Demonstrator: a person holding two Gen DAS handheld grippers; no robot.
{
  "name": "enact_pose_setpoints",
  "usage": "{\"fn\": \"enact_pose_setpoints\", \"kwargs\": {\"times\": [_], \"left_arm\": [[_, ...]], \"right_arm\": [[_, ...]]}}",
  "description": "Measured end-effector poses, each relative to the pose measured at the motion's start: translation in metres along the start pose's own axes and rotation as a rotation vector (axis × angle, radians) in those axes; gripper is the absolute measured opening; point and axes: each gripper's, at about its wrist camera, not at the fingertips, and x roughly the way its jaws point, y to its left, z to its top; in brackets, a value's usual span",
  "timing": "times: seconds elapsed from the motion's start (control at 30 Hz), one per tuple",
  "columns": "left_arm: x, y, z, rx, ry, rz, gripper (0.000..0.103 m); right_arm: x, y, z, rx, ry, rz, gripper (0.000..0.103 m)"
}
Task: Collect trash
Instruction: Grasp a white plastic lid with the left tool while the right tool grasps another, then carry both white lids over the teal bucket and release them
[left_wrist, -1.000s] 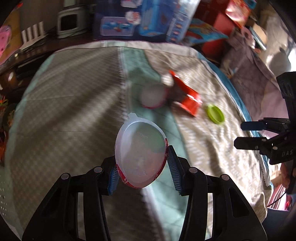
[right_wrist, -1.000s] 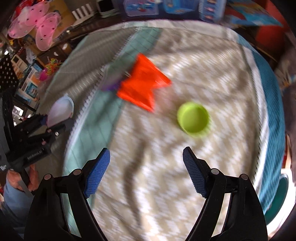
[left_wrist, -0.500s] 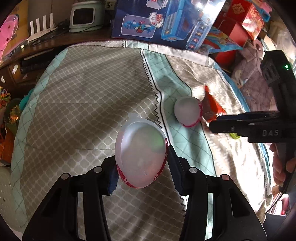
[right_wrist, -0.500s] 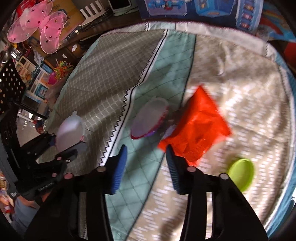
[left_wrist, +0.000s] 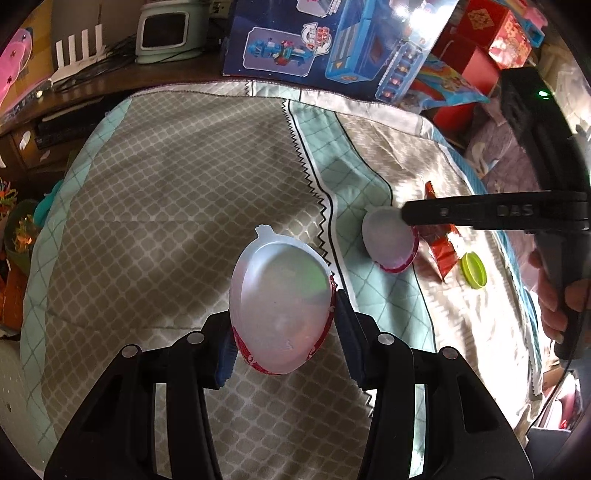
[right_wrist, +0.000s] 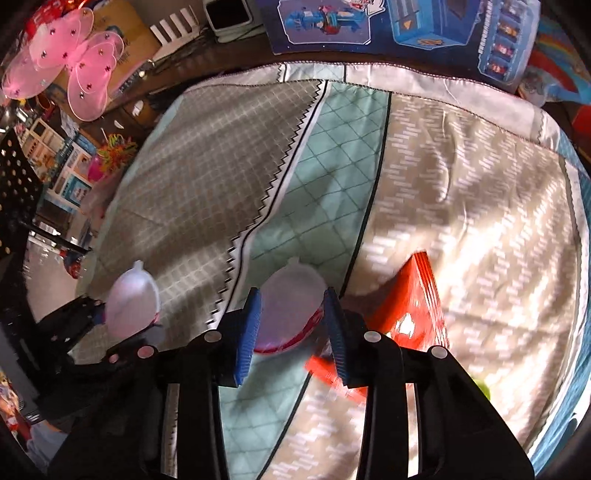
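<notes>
The left gripper (left_wrist: 282, 325) is clamped on a white egg-shaped plastic cup w/ red rim (left_wrist: 280, 306), held above the grey-and-teal quilted bedspread (left_wrist: 166, 184). The right gripper (right_wrist: 291, 325), jaws just been closing, has a second such cup (right_wrist: 291, 310) between its blue pads (right_wrist: 249, 328), lying on the bedspread; contact I cannot tell. A red foil wrapper (right_wrist: 413, 306) is just beside, a green round lid (left_wrist: 473, 270) near.

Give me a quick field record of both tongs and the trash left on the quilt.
left tongs: shut on a white egg-shaped plastic cup with red rim, lifted over the patchwork quilt
right tongs: jaws just closing around a second white red-rimmed plastic cup lying on the quilt; contact unclear
crumpled red foil wrapper: on quilt, beside second cup
round green plastic lid: on quilt, beyond wrapper, untouched
</notes>
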Motion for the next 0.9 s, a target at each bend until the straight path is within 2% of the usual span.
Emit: {"fn": "enact_pose_setpoints", "kwargs": {"times": [0.23,0.27,0.3,0.33,0.43,0.53,0.7,0.9], "left_arm": [[0.011,-0.004,0.004,-0.001,0.014,0.001,0.048],[0.012,-0.005,0.004,0.000,0.014,0.002,0.048],[0.013,-0.006,0.004,0.001,0.014,0.003,0.048],[0.013,-0.007,0.004,0.001,0.014,0.006,0.048],[0.013,-0.009,0.004,-0.001,0.012,0.009,0.048],[0.008,-0.015,0.002,0.012,0.007,0.023,0.048],[-0.011,-0.032,-0.002,0.025,-0.020,0.017,0.048],[-0.031,-0.087,-0.007,0.102,-0.049,-0.034,0.048]], "right_arm": [[0.025,-0.010,0.001,0.013,0.053,0.004,0.033],[0.029,-0.009,0.000,0.011,0.063,0.020,0.030],[0.031,-0.007,-0.002,0.003,0.069,0.021,0.013],[0.033,-0.004,-0.002,-0.001,0.073,0.021,0.007],[0.027,0.000,-0.008,-0.008,0.056,0.027,0.006],[0.015,0.002,-0.014,-0.009,0.040,0.046,0.006],[-0.031,0.010,-0.027,-0.039,-0.029,0.066,0.006],[-0.091,-0.013,-0.059,-0.029,-0.097,0.035,0.006]]}}
